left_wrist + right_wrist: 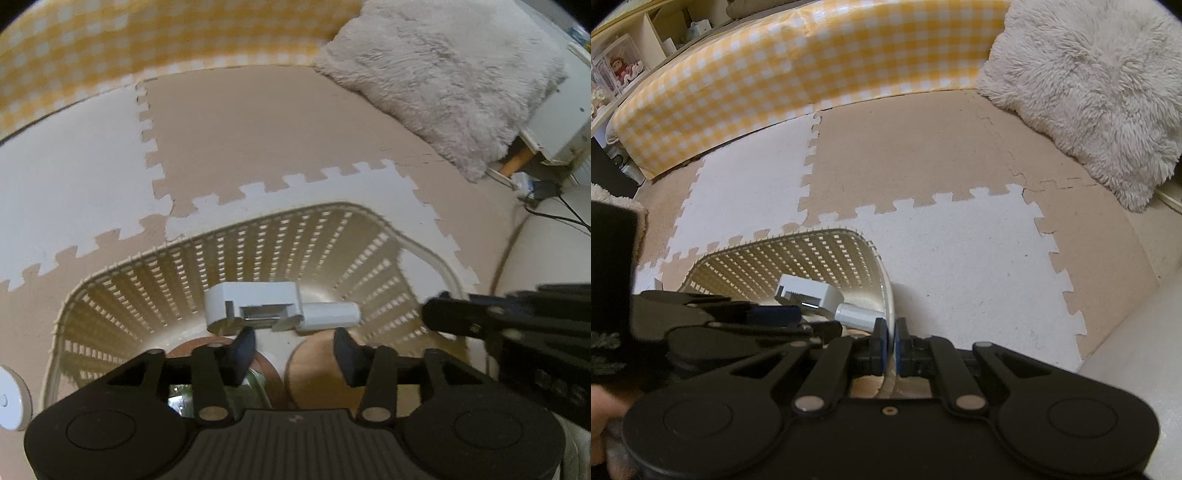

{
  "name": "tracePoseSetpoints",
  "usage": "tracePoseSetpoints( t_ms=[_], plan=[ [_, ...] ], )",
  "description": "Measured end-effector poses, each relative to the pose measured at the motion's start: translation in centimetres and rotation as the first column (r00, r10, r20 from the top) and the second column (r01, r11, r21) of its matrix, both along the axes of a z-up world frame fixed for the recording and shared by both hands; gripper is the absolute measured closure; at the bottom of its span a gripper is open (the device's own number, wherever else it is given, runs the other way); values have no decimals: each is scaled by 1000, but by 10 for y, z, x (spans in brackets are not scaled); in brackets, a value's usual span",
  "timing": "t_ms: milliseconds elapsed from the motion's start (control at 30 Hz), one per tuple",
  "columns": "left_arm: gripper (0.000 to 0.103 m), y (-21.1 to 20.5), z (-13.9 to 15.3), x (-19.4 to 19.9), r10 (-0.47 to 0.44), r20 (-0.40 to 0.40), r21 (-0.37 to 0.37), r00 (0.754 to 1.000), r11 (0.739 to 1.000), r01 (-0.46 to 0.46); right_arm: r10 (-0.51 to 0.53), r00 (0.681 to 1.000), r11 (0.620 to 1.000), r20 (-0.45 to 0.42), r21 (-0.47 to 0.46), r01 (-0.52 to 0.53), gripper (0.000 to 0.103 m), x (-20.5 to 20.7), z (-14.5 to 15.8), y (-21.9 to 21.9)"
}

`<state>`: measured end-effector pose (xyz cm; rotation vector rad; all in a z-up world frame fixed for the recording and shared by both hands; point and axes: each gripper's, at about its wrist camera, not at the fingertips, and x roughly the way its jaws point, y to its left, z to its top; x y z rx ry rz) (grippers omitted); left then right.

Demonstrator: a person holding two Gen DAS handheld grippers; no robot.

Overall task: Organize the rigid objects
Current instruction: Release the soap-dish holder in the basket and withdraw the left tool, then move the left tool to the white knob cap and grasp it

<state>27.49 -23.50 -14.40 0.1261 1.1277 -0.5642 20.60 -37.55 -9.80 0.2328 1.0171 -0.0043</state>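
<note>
A cream woven plastic basket (280,236) sits on the foam floor mat. Inside it lies a white plastic device (258,304) with a short white cylinder on its right end (328,314), over two round wooden lids (317,373). My left gripper (293,349) is open above the basket, its fingertips just short of the white device. My right gripper (890,345) is shut on the basket's right rim (889,295). The white device also shows in the right wrist view (812,291), with the left gripper's black frame (738,321) beside it.
Beige and white puzzle foam mats (923,166) cover the floor. A yellow checked cushion wall (812,62) runs along the back. A fluffy white pillow (1089,92) lies at the right. A white round object (11,398) sits left of the basket. Cables and a white cabinet (554,122) stand far right.
</note>
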Motion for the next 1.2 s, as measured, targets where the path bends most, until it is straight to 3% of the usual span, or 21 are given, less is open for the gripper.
tracePoseSetpoints(
  t_ms=[133,200,700,1200],
  plan=[
    [42,0,13,-12,-13,26,19,1000,1000,13,0,1000,1000,-2,-2,0,99,0,0,0],
    [29,3,20,-17,-20,37,13,999,1000,20,-2,1000,1000,-2,1,2,99,0,0,-1],
    [1,41,68,-59,-16,114,-9,993,1000,18,2,1000,1000,-4,-2,-2,98,0,1,-2],
    [0,130,93,-64,125,200,-52,972,992,-117,16,1000,999,-1,-50,-16,98,1,1,5]
  ],
)
